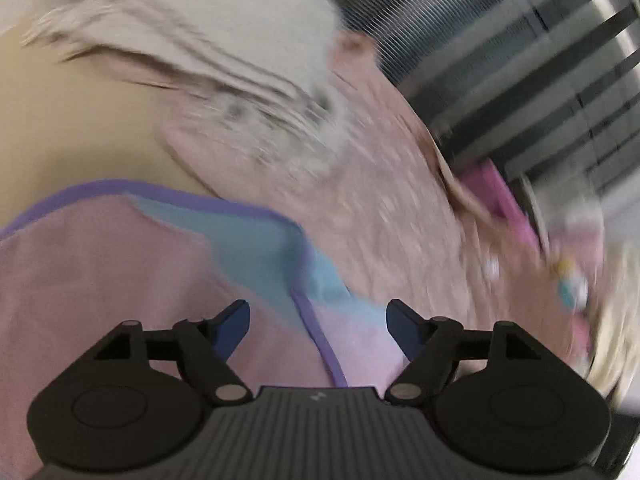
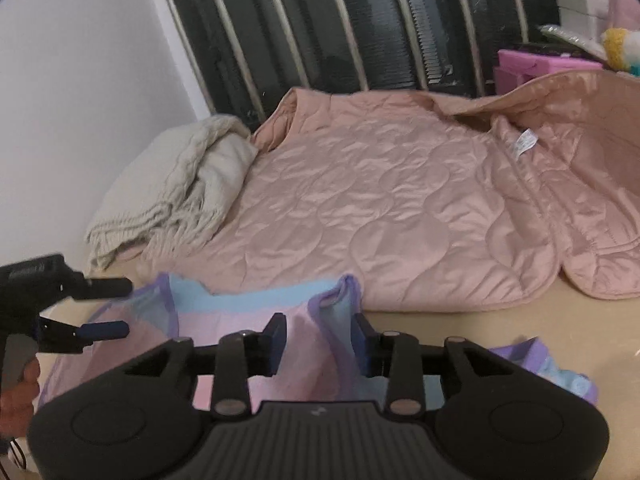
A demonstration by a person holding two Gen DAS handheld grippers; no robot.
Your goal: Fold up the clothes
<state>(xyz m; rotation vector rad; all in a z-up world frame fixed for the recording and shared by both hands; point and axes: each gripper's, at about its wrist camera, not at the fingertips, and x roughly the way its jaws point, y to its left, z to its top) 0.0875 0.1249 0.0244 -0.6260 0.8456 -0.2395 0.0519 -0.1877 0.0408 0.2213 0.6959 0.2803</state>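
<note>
Hovering with its blue pads apart, the right tool [image 2: 320, 346] is held low over a bunched fold of the pastel garment [image 2: 248, 364]; no cloth is clamped yet. The left tool [image 1: 318, 330], likewise parted and empty, is seen above the same garment [image 1: 120, 280] near its purple-trimmed edge. For a clean fold, matching trimmed edges are best pinched and lifted evenly. The garment lies crumpled on the table [image 2: 500, 332] before the quilted pink jacket [image 2: 380, 200]; its long axis appears left-to-right.

Tan table [image 2: 520, 332] bears jacket [image 2: 380, 200], sweater [image 2: 180, 184], dress [image 2: 248, 320]
</note>
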